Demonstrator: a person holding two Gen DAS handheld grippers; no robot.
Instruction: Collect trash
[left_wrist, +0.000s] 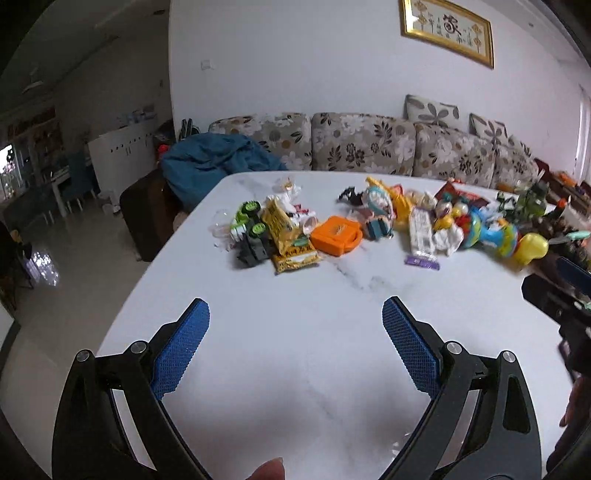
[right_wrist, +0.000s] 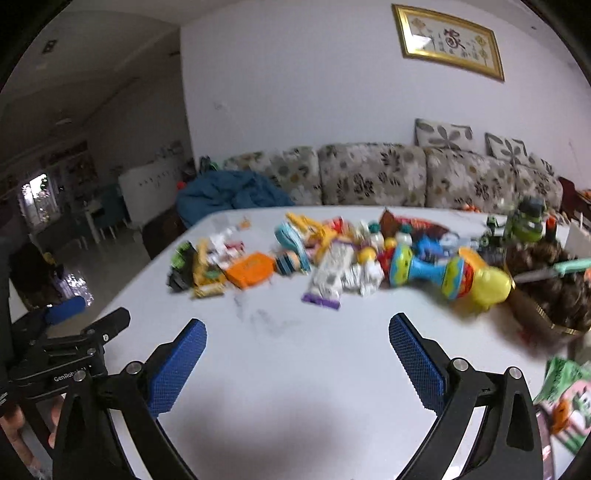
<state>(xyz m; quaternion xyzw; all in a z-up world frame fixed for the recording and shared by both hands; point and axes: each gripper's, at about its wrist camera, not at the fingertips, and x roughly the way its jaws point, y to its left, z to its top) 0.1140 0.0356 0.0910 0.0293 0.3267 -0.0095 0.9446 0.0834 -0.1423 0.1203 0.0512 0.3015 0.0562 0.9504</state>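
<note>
A row of mixed toys and wrappers runs across the far half of the white marble table (left_wrist: 295, 369). In it lie a yellow snack bag (left_wrist: 288, 236), a white wrapper with purple ends (left_wrist: 421, 236), crumpled clear plastic (left_wrist: 221, 230) and an orange toy case (left_wrist: 336, 234). My left gripper (left_wrist: 295, 310) hangs open over bare table, well short of the pile, nothing between its blue pads. My right gripper (right_wrist: 297, 328) is open too, empty, facing the same pile: yellow bag (right_wrist: 205, 273), white wrapper (right_wrist: 328, 280). Each gripper shows at the other view's edge.
A blue-yellow toy dumbbell (right_wrist: 443, 273), a green toy car (left_wrist: 251, 229) and a dark basket (right_wrist: 546, 295) sit among the clutter. A green printed packet (right_wrist: 569, 395) lies at the right edge. A floral sofa (left_wrist: 369, 144) with a blue blanket (left_wrist: 218, 158) stands behind the table.
</note>
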